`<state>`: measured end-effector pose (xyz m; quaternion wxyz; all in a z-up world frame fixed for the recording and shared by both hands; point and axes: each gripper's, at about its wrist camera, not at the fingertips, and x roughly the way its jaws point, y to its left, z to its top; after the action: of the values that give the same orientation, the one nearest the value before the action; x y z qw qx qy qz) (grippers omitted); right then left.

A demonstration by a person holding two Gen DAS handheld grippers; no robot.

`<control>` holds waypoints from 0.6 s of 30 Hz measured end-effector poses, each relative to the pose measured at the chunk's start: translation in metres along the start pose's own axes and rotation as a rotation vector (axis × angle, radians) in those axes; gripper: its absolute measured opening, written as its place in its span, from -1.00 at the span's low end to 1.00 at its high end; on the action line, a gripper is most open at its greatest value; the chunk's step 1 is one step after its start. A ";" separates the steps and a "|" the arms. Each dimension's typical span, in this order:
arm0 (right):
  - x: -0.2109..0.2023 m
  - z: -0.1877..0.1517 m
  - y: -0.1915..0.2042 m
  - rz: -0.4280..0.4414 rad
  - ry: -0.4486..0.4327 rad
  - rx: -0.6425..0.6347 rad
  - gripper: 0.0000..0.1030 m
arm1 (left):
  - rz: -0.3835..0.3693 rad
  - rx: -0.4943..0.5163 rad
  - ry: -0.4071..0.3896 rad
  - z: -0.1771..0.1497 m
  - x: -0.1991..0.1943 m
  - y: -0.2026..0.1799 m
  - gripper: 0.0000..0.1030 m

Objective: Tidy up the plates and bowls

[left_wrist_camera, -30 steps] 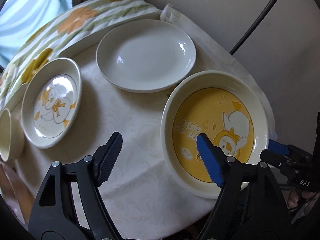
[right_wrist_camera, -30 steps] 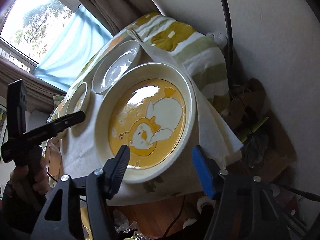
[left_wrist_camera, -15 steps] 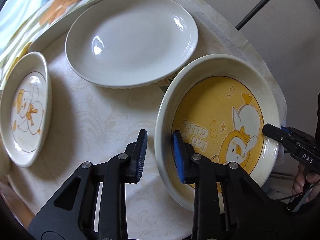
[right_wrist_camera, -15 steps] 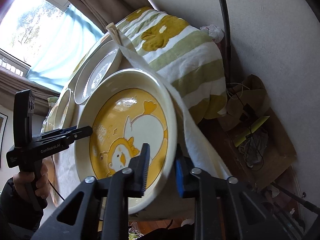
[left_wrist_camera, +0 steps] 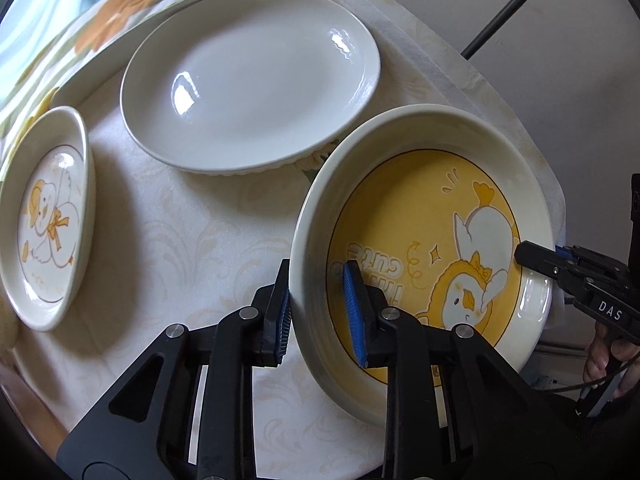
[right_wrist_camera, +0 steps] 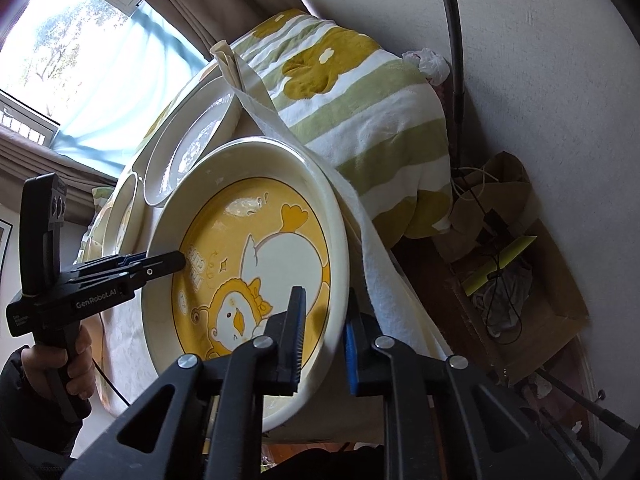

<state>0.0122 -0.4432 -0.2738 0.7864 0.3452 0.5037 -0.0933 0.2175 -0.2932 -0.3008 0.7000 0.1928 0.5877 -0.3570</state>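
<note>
A deep cream dish with a yellow duck picture sits at the table's right edge; it also shows in the right wrist view. My left gripper is shut on its near-left rim, one finger outside, one inside. My right gripper is shut on the opposite rim and shows in the left wrist view. The left gripper shows in the right wrist view. A plain white plate lies behind. A small duck plate lies at the left.
The table carries a cream patterned cloth. A green-striped flowered blanket lies behind it. A black pole runs up the wall. A brown box with clutter stands on the floor to the right.
Both grippers went from wide open to shut on opposite rims of the yellow duck dish. The left gripper moved forward and right to the rim.
</note>
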 end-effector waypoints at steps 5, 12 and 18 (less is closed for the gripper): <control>-0.002 0.004 0.006 0.007 0.010 -0.032 -0.69 | 0.002 -0.045 -0.010 -0.012 -0.010 0.008 -0.58; -0.001 0.013 0.036 0.016 0.042 -0.137 -0.69 | 0.014 -0.153 -0.040 -0.038 -0.029 0.033 -0.58; 0.004 0.016 0.088 0.045 0.077 -0.257 -0.69 | 0.034 -0.277 -0.091 -0.085 -0.067 0.069 -0.58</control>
<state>0.0692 -0.3866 -0.2335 0.8061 0.2564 0.5334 0.0029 0.2055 -0.1699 -0.2664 0.7518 0.0881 0.5956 -0.2689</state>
